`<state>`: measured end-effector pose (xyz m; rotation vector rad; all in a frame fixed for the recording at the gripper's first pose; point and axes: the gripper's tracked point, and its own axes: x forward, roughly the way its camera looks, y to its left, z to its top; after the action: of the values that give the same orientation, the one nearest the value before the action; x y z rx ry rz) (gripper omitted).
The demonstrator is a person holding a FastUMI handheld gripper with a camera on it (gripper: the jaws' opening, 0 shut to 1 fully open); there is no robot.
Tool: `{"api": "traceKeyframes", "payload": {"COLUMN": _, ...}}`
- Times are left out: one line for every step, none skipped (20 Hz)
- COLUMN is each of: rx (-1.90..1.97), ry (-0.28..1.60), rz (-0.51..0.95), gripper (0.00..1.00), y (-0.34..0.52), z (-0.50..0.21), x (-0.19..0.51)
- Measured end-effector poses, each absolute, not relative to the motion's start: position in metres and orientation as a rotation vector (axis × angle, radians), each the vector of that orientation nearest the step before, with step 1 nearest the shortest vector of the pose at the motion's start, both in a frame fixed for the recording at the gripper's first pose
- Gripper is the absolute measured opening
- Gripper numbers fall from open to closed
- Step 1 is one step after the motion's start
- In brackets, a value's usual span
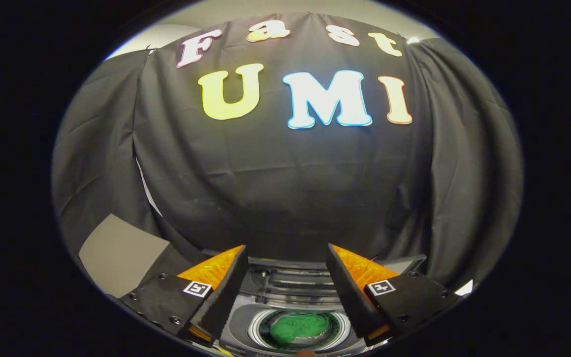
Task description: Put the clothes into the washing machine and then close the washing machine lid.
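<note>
Our gripper (285,277) stood wide apart, its two fingers (218,297) spread with a broad gap between them, and it had hold of nothing. Neither finger touched anything we could see. Each finger showed a black foam pad on its inner face, an orange body behind that, and one small square marker on top, so we counted two markers in all.

Through the gap between the fingers, and below them, we saw one washing machine (285,290), viewed from above. Its round drum opening (299,328) sat between the two fingertips, ringed by a pale rim. Inside that drum lay one green piece of clothing (299,327), bunched into a lump at the middle of the opening. We counted only that single garment; whether more cloth lay under it we could not tell. Behind the drum, toward the booth wall, ran the machine's ribbed dark top panel (293,280), and the opening itself was uncovered, so the lid was not yet down over it. We could not make out the lid as a separate part with any certainty.

Beyond the fingers hung the black cloth wall (285,188) of the booth. One flat grey panel (117,253) leaned beside the left finger, apart from it.
</note>
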<state>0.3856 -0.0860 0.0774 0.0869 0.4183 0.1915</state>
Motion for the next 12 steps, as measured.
{"api": "traceKeyframes", "payload": {"rx": 0.097, "ry": 0.418, "rz": 0.194, "gripper": 0.98, "y": -0.083, "z": 0.082, "x": 0.392}}
{"api": "traceKeyframes", "payload": {"rx": 0.11, "ry": 0.42, "rz": 0.197, "gripper": 0.98, "y": -0.08, "z": 0.084, "x": 0.398}}
{"api": "traceKeyframes", "payload": {"rx": 0.119, "ry": 0.419, "rz": 0.196, "gripper": 0.98, "y": -0.078, "z": 0.087, "x": 0.405}}
{"api": "traceKeyframes", "payload": {"rx": 0.121, "ry": 0.42, "rz": 0.194, "gripper": 0.98, "y": -0.077, "z": 0.088, "x": 0.412}}
{"api": "traceKeyframes", "payload": {"rx": 0.117, "ry": 0.426, "rz": 0.194, "gripper": 0.98, "y": -0.075, "z": 0.088, "x": 0.42}}
{"api": "traceKeyframes", "payload": {"rx": 0.107, "ry": 0.433, "rz": 0.196, "gripper": 0.98, "y": -0.074, "z": 0.087, "x": 0.427}}
{"api": "traceKeyframes", "payload": {"rx": 0.096, "ry": 0.436, "rz": 0.193, "gripper": 0.98, "y": -0.073, "z": 0.086, "x": 0.435}}
{"api": "traceKeyframes", "payload": {"rx": 0.088, "ry": 0.44, "rz": 0.188, "gripper": 0.98, "y": -0.075, "z": 0.085, "x": 0.442}}
{"api": "traceKeyframes", "payload": {"rx": 0.087, "ry": 0.447, "rz": 0.183, "gripper": 0.98, "y": -0.076, "z": 0.082, "x": 0.449}}
{"api": "traceKeyframes", "payload": {"rx": 0.089, "ry": 0.459, "rz": 0.178, "gripper": 0.98, "y": -0.076, "z": 0.077, "x": 0.456}}
{"api": "traceKeyframes", "payload": {"rx": 0.094, "ry": 0.478, "rz": 0.178, "gripper": 0.98, "y": -0.077, "z": 0.071, "x": 0.461}}
{"api": "traceKeyframes", "payload": {"rx": 0.1, "ry": 0.508, "rz": 0.171, "gripper": 0.98, "y": -0.079, "z": 0.062, "x": 0.465}}
